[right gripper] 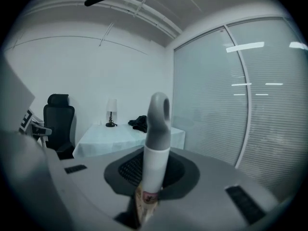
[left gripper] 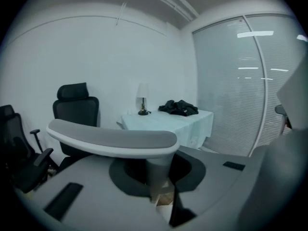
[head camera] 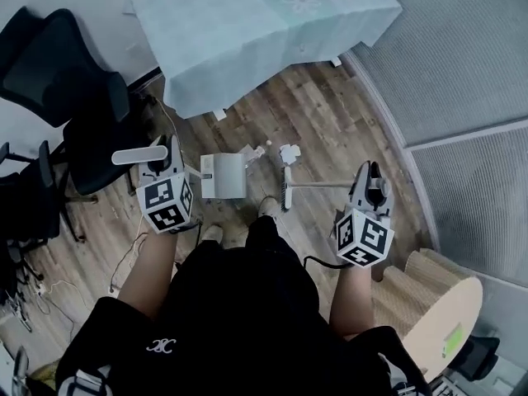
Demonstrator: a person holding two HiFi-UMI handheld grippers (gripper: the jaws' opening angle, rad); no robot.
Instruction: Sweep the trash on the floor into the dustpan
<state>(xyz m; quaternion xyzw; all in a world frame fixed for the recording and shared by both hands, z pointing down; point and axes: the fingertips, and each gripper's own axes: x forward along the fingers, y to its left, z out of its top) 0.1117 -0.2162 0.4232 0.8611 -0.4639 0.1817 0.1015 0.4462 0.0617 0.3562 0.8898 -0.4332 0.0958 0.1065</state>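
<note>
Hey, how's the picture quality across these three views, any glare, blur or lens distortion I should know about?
Head view: even light, sharp, no glare on the table. Left gripper view: strong fisheye with black corners, and the near dustpan handle looks soft. Right gripper view: same fisheye, bright streaks of reflected light on the blinds, and the broom handle is fairly crisp.

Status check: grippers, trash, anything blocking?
Left gripper shut on dustpan handle; right gripper shut on broom handle. Trash on floor beyond broom head, outside dustpan. Table close behind trash; sweep path looks clear.
</note>
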